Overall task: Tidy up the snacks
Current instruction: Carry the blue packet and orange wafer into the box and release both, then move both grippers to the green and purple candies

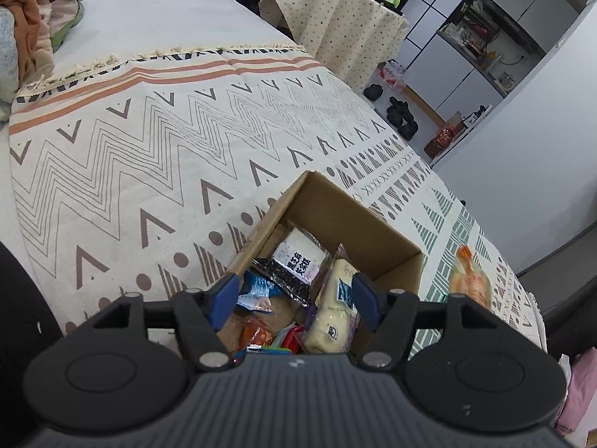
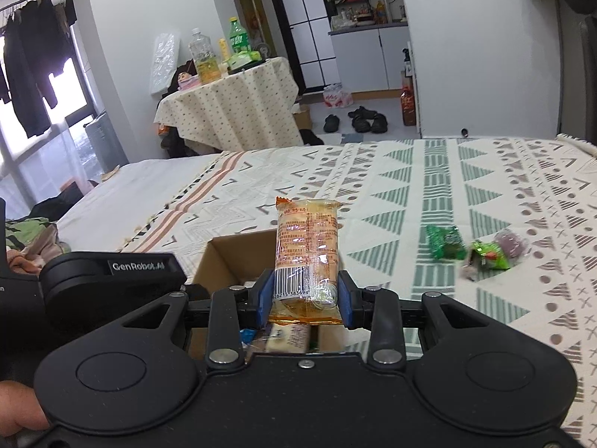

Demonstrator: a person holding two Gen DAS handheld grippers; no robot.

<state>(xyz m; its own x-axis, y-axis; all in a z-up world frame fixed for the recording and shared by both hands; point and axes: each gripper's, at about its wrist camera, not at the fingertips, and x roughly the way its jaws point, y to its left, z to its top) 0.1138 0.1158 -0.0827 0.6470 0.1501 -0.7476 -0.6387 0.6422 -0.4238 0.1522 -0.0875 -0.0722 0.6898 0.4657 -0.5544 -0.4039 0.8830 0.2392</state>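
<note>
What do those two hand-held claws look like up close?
Both the left claw and the right claw are matte black plastic, with two round discs, silver rivets and blue finger pads. White "GenRobot.AI" lettering marks the left claw's side. No cables show.

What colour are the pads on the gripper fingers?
Blue pads, clearest in the right wrist view.

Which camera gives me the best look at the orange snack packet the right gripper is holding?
The right wrist view. The orange snack packet stands upright and sharp between the right gripper fingers, barcode readable, just above the cardboard box. The left wrist view shows it only as a blurred orange shape at the right, beyond the box.
</note>
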